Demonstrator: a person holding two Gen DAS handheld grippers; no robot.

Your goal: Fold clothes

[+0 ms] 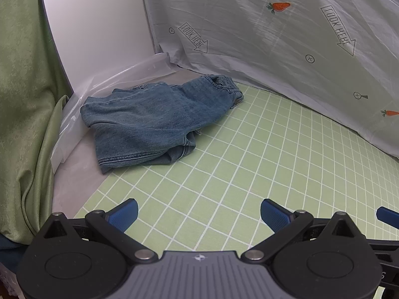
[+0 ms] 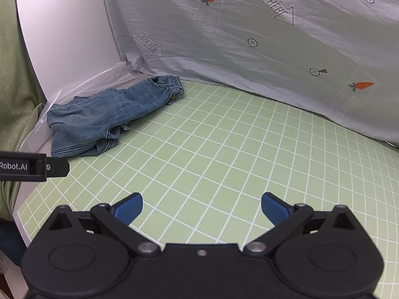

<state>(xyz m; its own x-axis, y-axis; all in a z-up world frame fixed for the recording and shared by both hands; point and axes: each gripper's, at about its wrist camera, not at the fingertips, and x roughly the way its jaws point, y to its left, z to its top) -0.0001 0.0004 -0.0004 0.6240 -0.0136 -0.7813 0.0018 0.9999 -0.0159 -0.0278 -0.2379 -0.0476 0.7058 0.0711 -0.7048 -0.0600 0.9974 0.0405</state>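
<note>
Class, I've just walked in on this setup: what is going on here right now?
A person holds two grippers over a green grid mat. Both the left gripper and the right gripper are open, holding nothing. A pair of blue jeans lies loosely bunched at the mat's far left edge, apart from both grippers. A grey carrot-print sheet hangs behind.
</note>
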